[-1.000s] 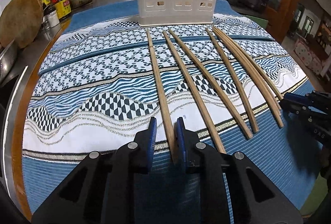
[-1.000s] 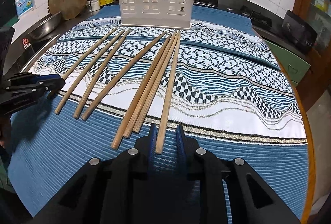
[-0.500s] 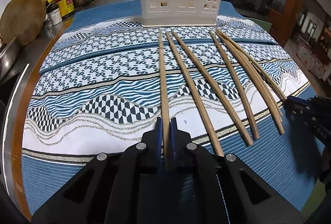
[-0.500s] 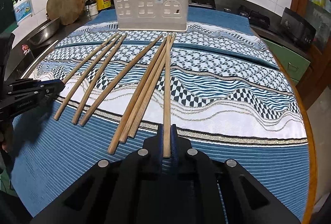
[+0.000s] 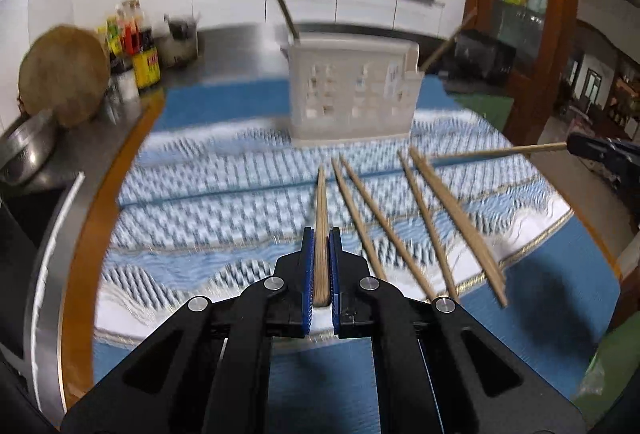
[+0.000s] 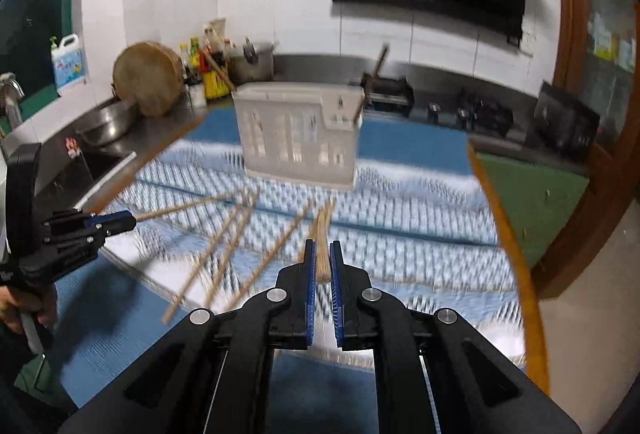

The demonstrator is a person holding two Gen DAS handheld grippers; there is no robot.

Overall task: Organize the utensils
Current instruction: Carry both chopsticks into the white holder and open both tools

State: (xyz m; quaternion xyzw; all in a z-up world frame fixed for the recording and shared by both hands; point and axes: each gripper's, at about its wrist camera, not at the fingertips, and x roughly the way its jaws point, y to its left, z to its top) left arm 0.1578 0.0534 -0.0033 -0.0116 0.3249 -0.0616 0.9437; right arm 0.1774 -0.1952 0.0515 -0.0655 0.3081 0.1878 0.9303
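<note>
Nine chopsticks (image 5: 425, 224); one holder (image 5: 352, 93); one left gripper (image 5: 320, 240); one right gripper (image 6: 322, 248)

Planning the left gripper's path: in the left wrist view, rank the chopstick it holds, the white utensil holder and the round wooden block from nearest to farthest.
1. Held chopstick, clamped in the left gripper.
2. White utensil holder, straight ahead on the cloth.
3. Round wooden block, far left on the counter.

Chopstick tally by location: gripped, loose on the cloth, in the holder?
Gripped: 2, one per hand-held gripper (left, right)
Loose chopsticks on cloth: 5, blurred, rightmost two overlapping
In holder: 2
Total: 9
</note>
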